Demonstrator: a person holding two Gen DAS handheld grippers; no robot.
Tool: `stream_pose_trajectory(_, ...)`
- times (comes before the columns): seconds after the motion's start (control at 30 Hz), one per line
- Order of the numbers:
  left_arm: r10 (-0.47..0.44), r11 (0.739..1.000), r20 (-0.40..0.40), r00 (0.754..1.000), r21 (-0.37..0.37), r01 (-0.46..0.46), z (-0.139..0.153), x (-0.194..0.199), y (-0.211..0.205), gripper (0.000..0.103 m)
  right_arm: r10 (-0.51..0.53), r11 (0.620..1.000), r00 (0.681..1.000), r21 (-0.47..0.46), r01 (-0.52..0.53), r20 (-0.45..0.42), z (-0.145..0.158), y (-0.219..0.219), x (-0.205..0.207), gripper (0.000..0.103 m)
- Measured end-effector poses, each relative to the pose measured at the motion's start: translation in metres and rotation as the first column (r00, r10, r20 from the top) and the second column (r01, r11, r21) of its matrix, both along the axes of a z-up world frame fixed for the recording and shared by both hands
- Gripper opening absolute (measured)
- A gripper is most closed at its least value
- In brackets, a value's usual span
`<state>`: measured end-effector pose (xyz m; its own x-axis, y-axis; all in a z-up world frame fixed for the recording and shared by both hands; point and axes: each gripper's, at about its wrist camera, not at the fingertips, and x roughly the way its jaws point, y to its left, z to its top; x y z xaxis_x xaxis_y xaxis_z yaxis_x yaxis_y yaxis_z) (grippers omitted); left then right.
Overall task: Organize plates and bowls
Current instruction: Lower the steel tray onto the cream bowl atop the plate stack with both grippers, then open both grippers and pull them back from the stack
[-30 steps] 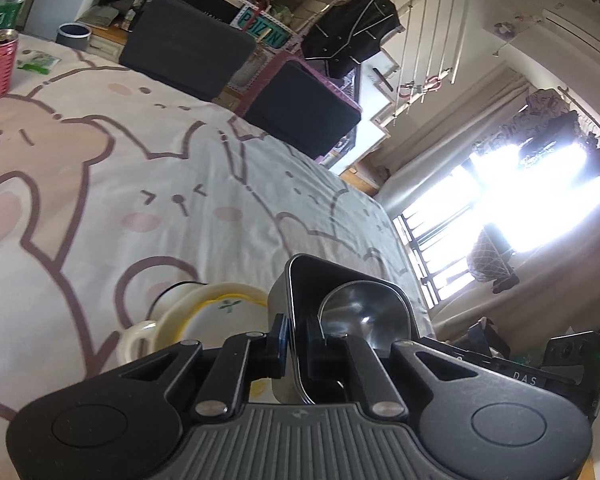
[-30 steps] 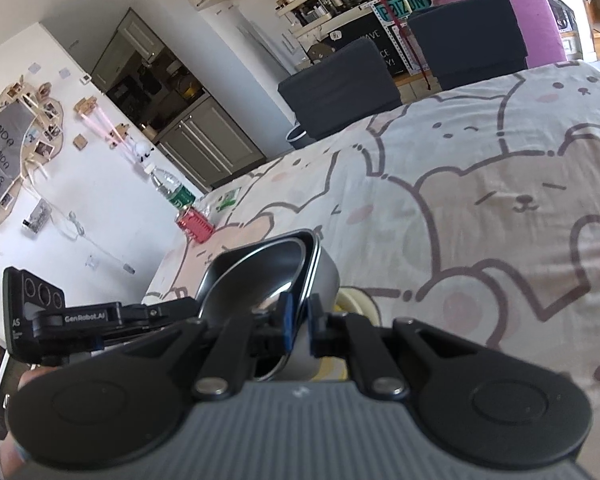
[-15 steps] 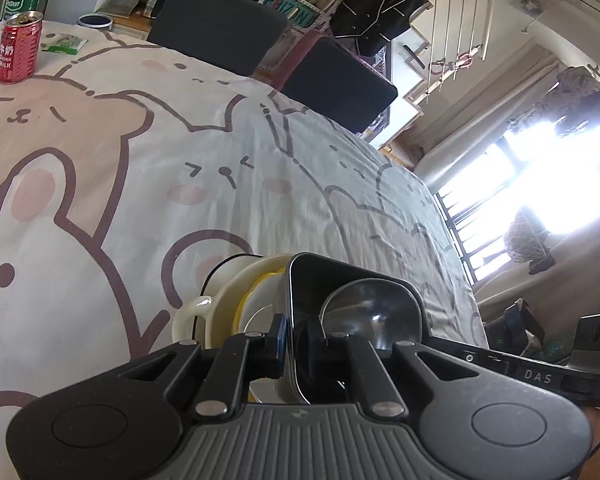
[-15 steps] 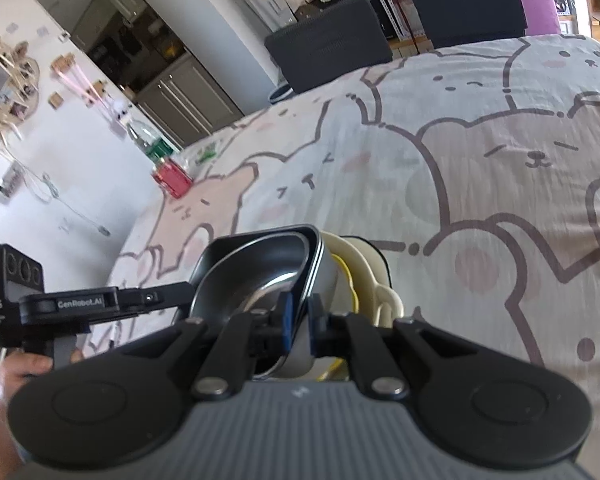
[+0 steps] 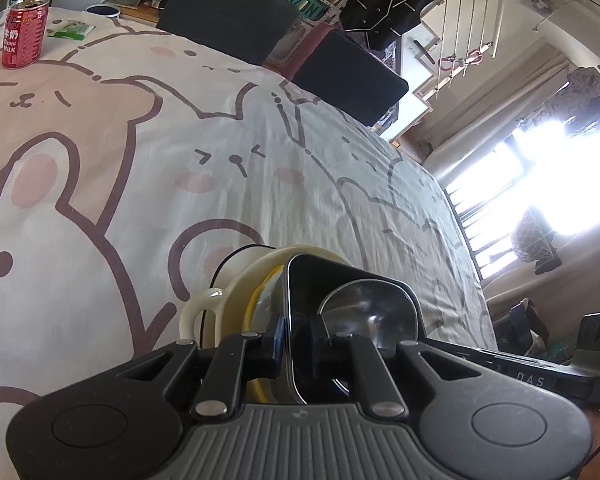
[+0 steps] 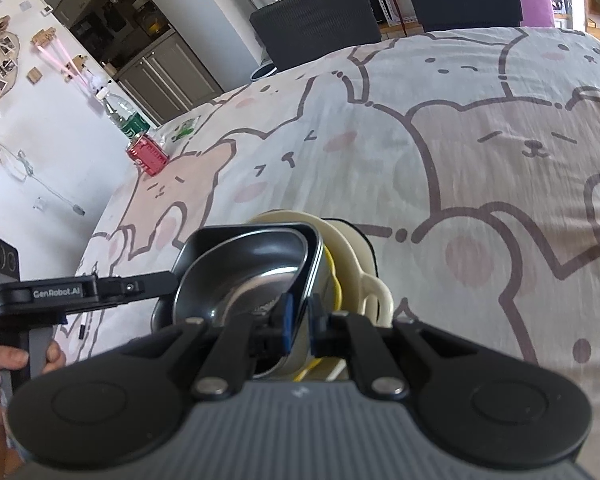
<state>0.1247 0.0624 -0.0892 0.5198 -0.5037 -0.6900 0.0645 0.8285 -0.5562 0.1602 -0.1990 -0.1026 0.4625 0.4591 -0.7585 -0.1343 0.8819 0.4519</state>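
While both tools are pinching opposite rims of square steel bowl (image 5: 364,308), bowl is sitting partly inside cream handled bowl (image 5: 236,292) on tabletop with bear-print cloth (image 5: 100,184). Left tool (image 5: 298,340) is gripping steel rim, its jaws having just been opening slightly, rim between them. Right tool (image 6: 300,320) is clamping narrow on far rim. Risk: uneven release is likely tipping steel bowl, knocking cream bowl sideways, off-centre nesting.

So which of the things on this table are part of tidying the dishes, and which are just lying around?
Part of the job:
steel bowl, held by both tools
cream bowl beneath it

Just lying about:
red can
green bottle
green packet
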Motion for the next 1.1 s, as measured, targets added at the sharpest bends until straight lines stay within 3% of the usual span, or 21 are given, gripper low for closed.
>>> stream_pose_trajectory(0.8, -0.011, 1.0, -0.022, 1.0, -0.006, 0.011, -0.0033, -0.0025, 0.0031, 0.015, 0.028, 0.999, 0.999, -0.036, -0.028, -0.017, -0.0065, 0.0077, 0.0055, 0.01)
stream_pose_trajectory(1.0, -0.011, 1.0, -0.02, 1.0, 0.009, 0.012, -0.0006, -0.0059, 0.0058, 0.019, 0.033, 0.997, 0.999, -0.063, -0.034, -0.012, -0.0067, 0.0085, 0.0048, 0.015)
stream_pose_trajectory(1.1, -0.008, 1.0, -0.011, 1.0, 0.02, 0.008, 0.0035, -0.0073, 0.0087, 0.029, 0.028, 0.997, 1.0, -0.069, -0.028, -0.003, -0.0041, 0.0066, 0.0036, 0.019)
